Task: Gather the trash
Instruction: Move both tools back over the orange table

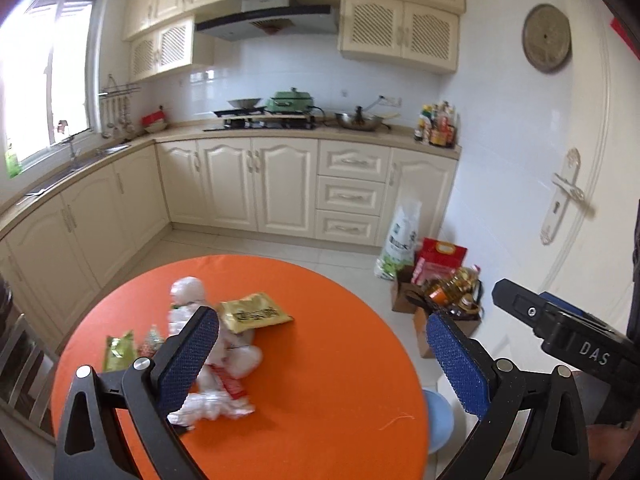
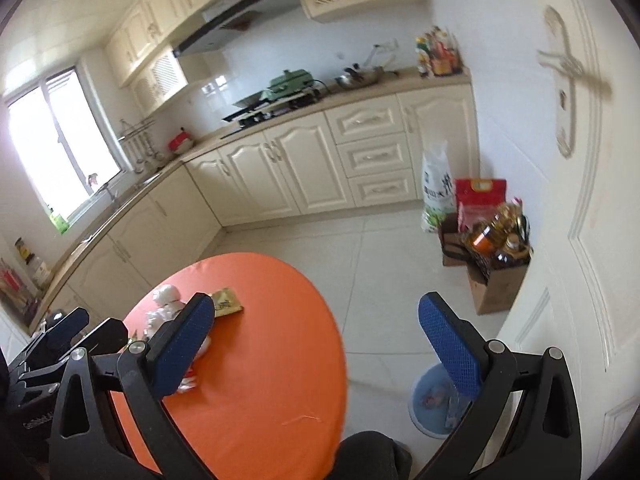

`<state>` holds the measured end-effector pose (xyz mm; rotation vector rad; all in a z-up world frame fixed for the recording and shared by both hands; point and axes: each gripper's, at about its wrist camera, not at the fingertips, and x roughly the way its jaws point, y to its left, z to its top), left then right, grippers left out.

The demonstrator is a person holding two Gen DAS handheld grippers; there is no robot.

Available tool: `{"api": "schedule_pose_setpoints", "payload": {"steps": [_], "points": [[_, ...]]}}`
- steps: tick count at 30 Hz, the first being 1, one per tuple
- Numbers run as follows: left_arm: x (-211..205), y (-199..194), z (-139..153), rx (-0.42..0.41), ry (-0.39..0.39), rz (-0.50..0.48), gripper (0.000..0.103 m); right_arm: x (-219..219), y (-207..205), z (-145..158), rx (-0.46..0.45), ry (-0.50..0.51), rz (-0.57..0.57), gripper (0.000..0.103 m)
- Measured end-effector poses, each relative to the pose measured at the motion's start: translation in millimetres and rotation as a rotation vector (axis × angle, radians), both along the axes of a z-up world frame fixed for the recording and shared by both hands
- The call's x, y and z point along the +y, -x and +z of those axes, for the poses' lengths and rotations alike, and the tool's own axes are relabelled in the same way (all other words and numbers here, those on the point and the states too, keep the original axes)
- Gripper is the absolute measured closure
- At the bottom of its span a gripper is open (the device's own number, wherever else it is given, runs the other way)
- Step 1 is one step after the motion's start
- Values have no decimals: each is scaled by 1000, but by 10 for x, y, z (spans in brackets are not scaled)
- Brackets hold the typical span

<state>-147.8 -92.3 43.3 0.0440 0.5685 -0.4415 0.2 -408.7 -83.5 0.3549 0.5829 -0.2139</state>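
The trash sits in a loose heap on the orange round table (image 1: 320, 360): crumpled white plastic wrappers (image 1: 224, 392), a gold snack packet (image 1: 254, 312) lying flat at the far edge of the heap, and a green packet (image 1: 120, 350) off to the left. From my left claw (image 1: 324, 364) the heap lies just ahead and low, partly hidden behind the left finger (image 1: 188, 360); the gold packet shows just beyond that fingertip. I have the left claw spread wide, nothing between its blue pads, hovering above the table without touching any of the pile.

My right claw (image 2: 320, 344) is likewise released and empty, jaws wide apart. The heap is ahead and to the left of it, again behind its left finger, with the gold packet (image 2: 227, 302) peeking past the tip. Below its right finger (image 2: 448, 344), on the tiled floor beside the table, stands a blue bin (image 2: 430, 396) with a few scraps already inside.

Farther off, past both claws, a cardboard box of bottles (image 2: 496, 264) and some bags (image 2: 438, 188) sit against the cabinets (image 1: 256, 184), near a white door (image 2: 580, 200).
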Motion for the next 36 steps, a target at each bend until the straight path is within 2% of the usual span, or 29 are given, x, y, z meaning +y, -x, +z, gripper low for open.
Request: {"api": "schedule_pose_setpoints", "payload": {"steps": [4, 9, 12, 14, 19, 23, 24, 26, 29, 36], "points": [[620, 338, 90, -39, 26, 131, 1, 622, -159, 302, -57, 90, 104, 0], [1142, 745, 100, -77, 37, 271, 1, 1343, -232, 527, -120, 177, 222, 0], [1349, 979, 37, -91, 41, 322, 1, 1682, -252, 541, -134, 211, 270, 0], [1333, 1060, -21, -89, 36, 352, 1, 1877, -287, 511, -131, 226, 304, 0], [1414, 1236, -89, -58, 43, 391, 1, 2118, -330, 395, -121, 257, 347, 0], [1579, 1078, 132, -13, 50, 396, 1, 2109, -404, 275, -78, 256, 356, 0], [1576, 1064, 106, -4, 48, 398, 1, 2106, -423, 252, -70, 257, 355, 0], [1629, 893, 238, 16, 53, 395, 1, 2120, -461, 206, -54, 264, 361, 0], [1641, 664, 288, 39, 44, 388, 1, 2115, -549, 125, -25, 269, 367, 0], [1530, 59, 140, 105, 8, 368, 1, 2121, -938, -255, 83, 264, 389, 0]]}}
